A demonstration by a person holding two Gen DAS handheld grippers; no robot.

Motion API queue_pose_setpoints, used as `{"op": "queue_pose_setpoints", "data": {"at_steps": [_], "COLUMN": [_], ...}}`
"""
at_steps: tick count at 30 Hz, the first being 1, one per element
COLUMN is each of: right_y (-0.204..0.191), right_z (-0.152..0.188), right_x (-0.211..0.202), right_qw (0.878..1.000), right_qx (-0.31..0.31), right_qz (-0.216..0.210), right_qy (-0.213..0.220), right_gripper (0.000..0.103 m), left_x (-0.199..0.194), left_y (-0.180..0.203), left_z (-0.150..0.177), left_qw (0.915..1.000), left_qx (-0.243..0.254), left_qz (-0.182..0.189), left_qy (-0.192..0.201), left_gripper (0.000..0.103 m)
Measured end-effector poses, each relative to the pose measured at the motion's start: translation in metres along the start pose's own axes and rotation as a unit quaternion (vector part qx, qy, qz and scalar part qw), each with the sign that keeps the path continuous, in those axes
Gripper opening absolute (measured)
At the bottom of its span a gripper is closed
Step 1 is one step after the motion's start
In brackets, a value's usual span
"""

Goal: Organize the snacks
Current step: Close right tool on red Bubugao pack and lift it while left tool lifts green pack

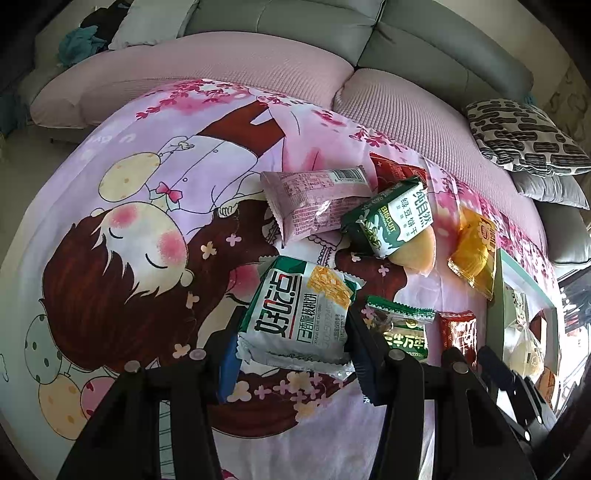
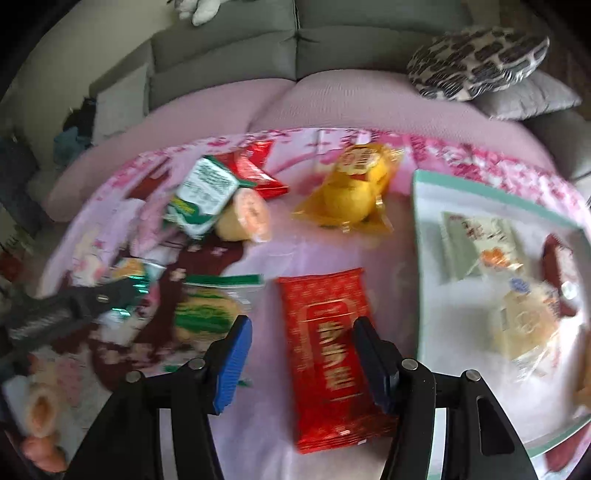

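Printed sheet (image 1: 110, 192): thin matt cloth, smooth, cartoon print. Pink cover (image 1: 406, 110) along sheet's far edge: waffle-textured cloth, rough. Sofa back (image 1: 295, 22): grey, smooth, leather-like. Snack wrappers: glossy plastic film, crinkled; white-green packet (image 1: 295, 314) shiny, red packet (image 2: 332, 354) foil-like with gold print, yellow packet (image 2: 351, 192) clear and glossy. Gripper pads (image 2: 232, 362): blue ribbed plastic or rubber; gripper frames matt black plastic. Tray (image 2: 419, 258): smooth, pale rim.

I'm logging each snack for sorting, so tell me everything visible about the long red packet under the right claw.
The red packet is a long, flat, glossy wrapper with a fine pale pattern, a gold-framed panel, large gold characters and crimped ends. It lies flat on the pink printed bedspread, lengthwise between the open fingers of the right claw, whose pads do not press it. It sits just left of the teal-rimmed tray, looking sealed and undamaged.
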State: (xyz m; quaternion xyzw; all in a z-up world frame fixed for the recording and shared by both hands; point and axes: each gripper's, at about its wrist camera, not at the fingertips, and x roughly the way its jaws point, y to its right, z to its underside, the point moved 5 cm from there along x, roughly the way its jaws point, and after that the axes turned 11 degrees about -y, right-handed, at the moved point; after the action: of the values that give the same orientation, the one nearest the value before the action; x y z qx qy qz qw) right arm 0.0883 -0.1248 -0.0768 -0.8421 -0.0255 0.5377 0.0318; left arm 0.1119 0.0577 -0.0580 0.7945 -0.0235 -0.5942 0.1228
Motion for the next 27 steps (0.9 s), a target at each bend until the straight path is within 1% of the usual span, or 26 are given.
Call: {"op": "queue_pose_setpoints", "data": {"at_steps": [3,4,5,8,10,16,21,22,27], "right_y": [0.004,0.004,0.004,0.004,0.003,0.002,0.002,0.002,-0.003], "right_z": [-0.005,-0.006,-0.006,-0.005,-0.004,0.005,0.011,0.012,0.019], "right_x": [0.002,0.004,0.006,0.013,0.013,0.014,0.009,0.008,0.008], "right_qw": [1.000,1.000,1.000,0.999,0.999,0.999,0.997,0.997,0.998], "right_qx": [-0.001,-0.005,-0.010,-0.018,-0.018,0.006,0.030,0.029,0.005], "right_qz": [0.005,0.013,0.022,0.033,0.033,-0.006,-0.047,-0.045,-0.003], "right_qy": [0.006,0.005,0.004,-0.005,-0.010,-0.044,-0.058,-0.059,-0.070], "right_gripper": [0.061,0.061,0.061,0.061,0.061,0.061,0.061,0.061,0.061], "left_x": [0.000,-0.001,0.000,0.001,0.001,0.002,0.002,0.002,0.006], "left_y": [0.001,0.001,0.001,0.000,-0.001,0.000,0.000,0.000,0.000], "left_z": [0.001,0.001,0.001,0.000,0.001,0.001,0.001,0.001,0.003], "left_qw": [1.0000,1.0000,1.0000,1.0000,1.0000,1.0000,1.0000,1.0000,0.9999], "left_qx": [0.003,0.003,0.002,0.001,0.001,0.002,0.002,0.002,0.004], "left_qz": [0.001,0.002,0.002,0.000,0.000,-0.001,-0.001,-0.002,-0.004], "left_qy": [-0.001,-0.001,-0.001,-0.003,-0.004,-0.005,-0.006,-0.006,-0.011], "left_gripper": [0.054,0.054,0.054,0.054,0.054,0.054,0.054,0.054,0.054]}}
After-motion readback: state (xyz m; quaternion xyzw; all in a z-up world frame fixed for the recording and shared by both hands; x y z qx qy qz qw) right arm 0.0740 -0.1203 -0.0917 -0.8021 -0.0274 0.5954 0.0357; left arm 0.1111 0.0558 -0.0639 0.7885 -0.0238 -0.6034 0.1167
